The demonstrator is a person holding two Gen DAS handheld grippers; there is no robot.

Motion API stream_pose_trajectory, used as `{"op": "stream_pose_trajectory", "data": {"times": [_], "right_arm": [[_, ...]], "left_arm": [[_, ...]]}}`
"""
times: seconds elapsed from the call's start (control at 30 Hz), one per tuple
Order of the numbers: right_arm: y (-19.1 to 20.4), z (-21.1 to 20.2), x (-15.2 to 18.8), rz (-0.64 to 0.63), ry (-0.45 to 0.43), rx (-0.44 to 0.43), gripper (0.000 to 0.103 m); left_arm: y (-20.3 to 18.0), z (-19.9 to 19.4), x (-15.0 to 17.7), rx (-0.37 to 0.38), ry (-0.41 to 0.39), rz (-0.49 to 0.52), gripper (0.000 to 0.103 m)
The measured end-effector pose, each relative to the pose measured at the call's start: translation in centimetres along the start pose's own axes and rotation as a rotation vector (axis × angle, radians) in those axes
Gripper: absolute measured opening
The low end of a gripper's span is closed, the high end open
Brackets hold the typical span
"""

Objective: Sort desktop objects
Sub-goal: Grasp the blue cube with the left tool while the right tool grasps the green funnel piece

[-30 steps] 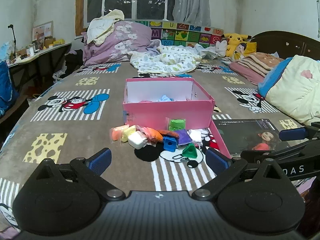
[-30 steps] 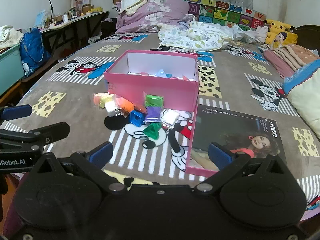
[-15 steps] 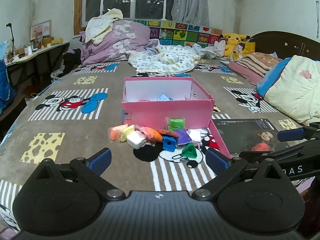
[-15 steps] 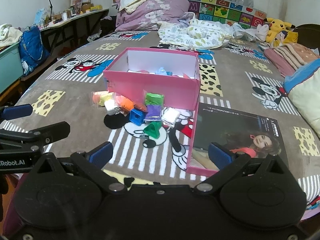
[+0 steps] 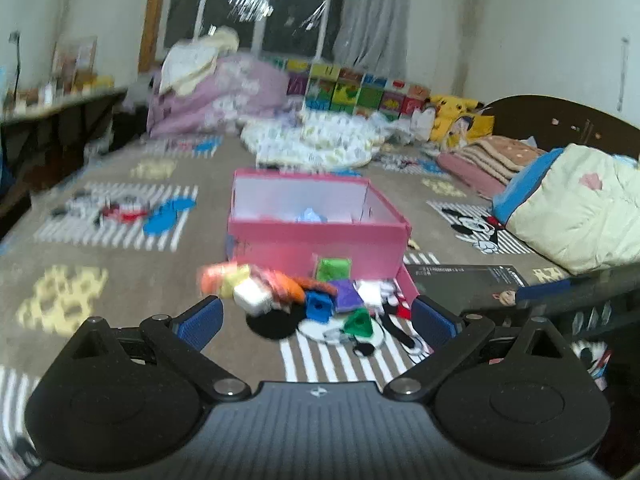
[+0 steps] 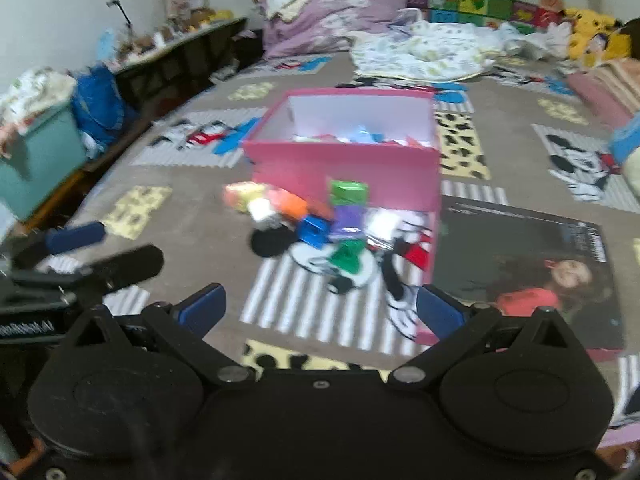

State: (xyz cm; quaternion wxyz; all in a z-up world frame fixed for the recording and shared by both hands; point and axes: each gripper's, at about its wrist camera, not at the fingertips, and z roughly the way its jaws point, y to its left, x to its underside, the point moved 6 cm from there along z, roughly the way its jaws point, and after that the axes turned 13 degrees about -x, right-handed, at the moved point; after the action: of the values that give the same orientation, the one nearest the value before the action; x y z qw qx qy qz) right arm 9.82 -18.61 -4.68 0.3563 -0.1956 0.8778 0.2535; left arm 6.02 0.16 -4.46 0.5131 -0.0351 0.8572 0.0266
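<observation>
An open pink box stands on the bed with a few items inside. In front of it lies a pile of small objects: an orange pack, a white block, a blue block, a purple pack, a green pack and a green triangle. My left gripper is open and empty, just short of the pile. My right gripper is open and empty, nearer than the pile. Both views are blurred.
The box lid with a woman's picture lies flat right of the pile. Bedding and pillows crowd the far end, a cream pillow sits at right. A desk and teal bin stand left of the bed.
Both grippers have moved forward toward the pile and box, which now look larger and blurred. Both stay open and empty.
</observation>
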Motion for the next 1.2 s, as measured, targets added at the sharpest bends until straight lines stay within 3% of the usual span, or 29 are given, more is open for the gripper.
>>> {"op": "stream_pose_trajectory", "data": {"times": [0.13,0.27,0.43,0.6,0.87,1.07,1.1,1.2], "right_arm": [[0.4,-0.4,-2.0,-0.13,-0.026,0.035,0.103],[1.2,-0.4,-4.2,-0.227,-0.056,-0.02,0.103],[0.7,2.6,-6.2,-0.406,0.034,-0.02,0.102],[-2.1,6.4,-6.4,-0.384,0.211,-0.099,0.102],[-5.2,11.2,-3.6,-0.429,0.325,-0.1,0.101],[-5.8,12.7,-2.5,-0.509,0.368,-0.152,0.1],[-6.0,13.0,-2.3,-0.514,0.375,-0.158,0.097],[-6.6,14.3,-1.8,-0.52,0.415,-0.17,0.065]], "left_arm": [[-0.1,0.0,-0.1,-0.011,-0.064,0.068,0.101],[0.1,1.2,0.2,0.022,-0.025,0.057,0.101],[0.9,3.2,0.4,0.033,0.014,-0.013,0.101],[0.2,5.4,1.0,0.019,0.014,0.033,0.101],[-1.0,10.3,1.4,0.055,0.028,0.012,0.1],[-2.5,15.1,2.3,0.06,0.069,0.005,0.079],[-2.7,15.7,2.5,0.066,0.077,0.002,0.076],[-3.4,17.8,3.5,0.078,0.109,-0.005,0.065]]}}
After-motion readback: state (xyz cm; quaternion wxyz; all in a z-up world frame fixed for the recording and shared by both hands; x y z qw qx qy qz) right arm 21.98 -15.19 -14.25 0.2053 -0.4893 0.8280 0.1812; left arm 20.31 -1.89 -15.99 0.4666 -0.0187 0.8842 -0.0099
